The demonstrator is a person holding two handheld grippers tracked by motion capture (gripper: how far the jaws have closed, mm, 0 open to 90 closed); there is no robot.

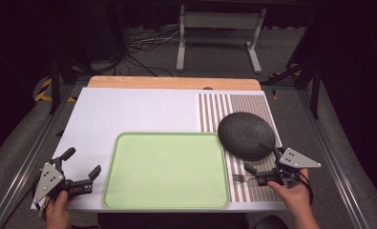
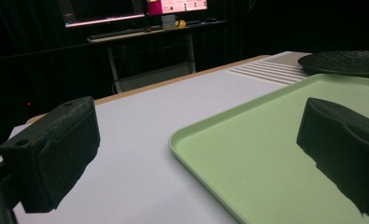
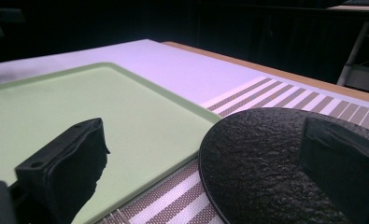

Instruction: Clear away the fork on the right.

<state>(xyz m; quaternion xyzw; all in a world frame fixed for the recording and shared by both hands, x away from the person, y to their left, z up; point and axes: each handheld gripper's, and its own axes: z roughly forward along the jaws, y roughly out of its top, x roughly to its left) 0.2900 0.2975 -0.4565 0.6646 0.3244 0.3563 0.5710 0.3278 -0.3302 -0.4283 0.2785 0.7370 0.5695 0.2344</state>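
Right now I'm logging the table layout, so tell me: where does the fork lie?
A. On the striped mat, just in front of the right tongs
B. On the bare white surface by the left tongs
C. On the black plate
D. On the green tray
A: the high view shows the fork on the striped mat, between the green tray and the right tongs.

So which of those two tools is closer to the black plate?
The right tool: it sits at the plate's near edge, one jaw just beside the rim. The left tool is across the green tray, by the table's left corner.
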